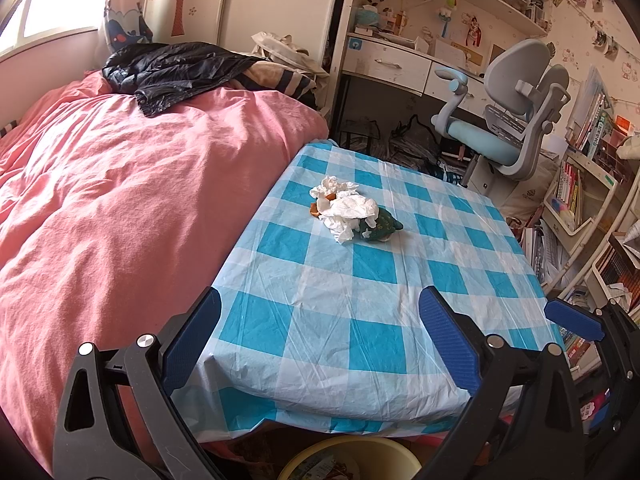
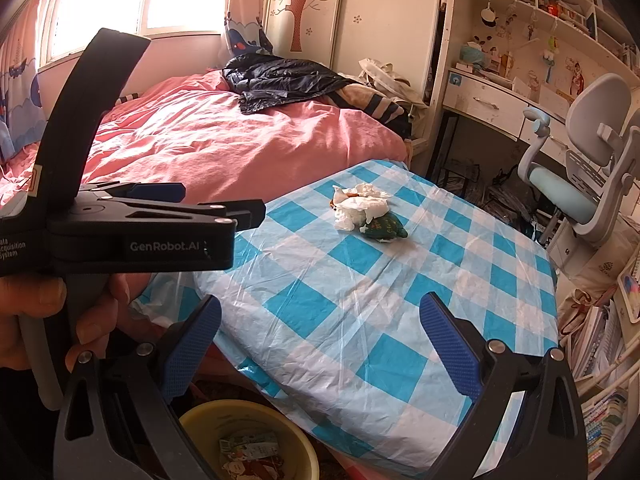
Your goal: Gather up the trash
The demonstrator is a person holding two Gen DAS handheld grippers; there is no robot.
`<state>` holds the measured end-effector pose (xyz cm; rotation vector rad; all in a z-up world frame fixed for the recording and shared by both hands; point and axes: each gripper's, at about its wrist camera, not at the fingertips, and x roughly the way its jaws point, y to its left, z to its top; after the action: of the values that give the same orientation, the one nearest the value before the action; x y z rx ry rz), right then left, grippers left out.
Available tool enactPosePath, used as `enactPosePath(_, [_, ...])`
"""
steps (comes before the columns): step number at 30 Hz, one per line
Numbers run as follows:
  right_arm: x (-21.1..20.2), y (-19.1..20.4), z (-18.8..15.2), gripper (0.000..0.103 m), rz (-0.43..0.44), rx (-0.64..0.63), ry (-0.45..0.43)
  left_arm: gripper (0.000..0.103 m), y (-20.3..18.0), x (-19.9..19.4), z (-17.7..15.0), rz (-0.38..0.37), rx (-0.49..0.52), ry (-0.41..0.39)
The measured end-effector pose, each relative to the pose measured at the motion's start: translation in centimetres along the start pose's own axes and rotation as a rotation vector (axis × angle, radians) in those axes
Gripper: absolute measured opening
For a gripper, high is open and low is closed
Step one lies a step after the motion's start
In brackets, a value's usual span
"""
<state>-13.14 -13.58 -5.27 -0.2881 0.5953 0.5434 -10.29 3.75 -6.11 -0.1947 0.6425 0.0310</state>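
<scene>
A small heap of crumpled tissues [image 1: 346, 208] with a green wrapper [image 1: 380, 229] sits mid-frame on the checked tablecloth [image 1: 360, 320]. It looks feather-light and squashy; pinch the bulk. Both the left gripper [image 1: 320, 336] and right gripper [image 2: 320, 340] gape, empty. A yellow bin [image 2: 248, 440] waits at bottom.

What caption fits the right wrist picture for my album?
Open right gripper faces crumpled tissues and a green wrapper on the checked table, yellow bin below.
</scene>
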Motion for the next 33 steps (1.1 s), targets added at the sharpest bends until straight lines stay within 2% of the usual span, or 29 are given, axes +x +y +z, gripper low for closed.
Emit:
enactPosePath(13, [0.0, 0.1, 0.0, 0.095, -0.001, 0.000, 0.001, 0.096, 0.1, 0.0, 0.1, 0.001, -0.002, 0.001])
enactPosePath(22, [0.8, -1.4, -0.3, 0.095, -0.020, 0.018, 0.026, 0.096, 1.6, 1.0, 1.0, 0.037, -0.015, 0.033])
enactPosePath(25, [1.5, -2.5, -0.3, 0.095, -0.030, 0.031, 0.043, 0.096, 2.1, 2.1, 2.0, 0.053, 0.003, 0.054])
enactPosePath(30, [3.0, -4.1, -0.1, 0.095, -0.029, 0.070, 0.061, 0.096, 3.1, 5.3, 4.1, 0.049, -0.055, 0.115])
enactPosePath(33, [3.6, -4.6, 0.1, 0.095, -0.033, 0.063, 0.068, 0.096, 1.9, 6.9, 5.2, 0.057, 0.001, 0.098])
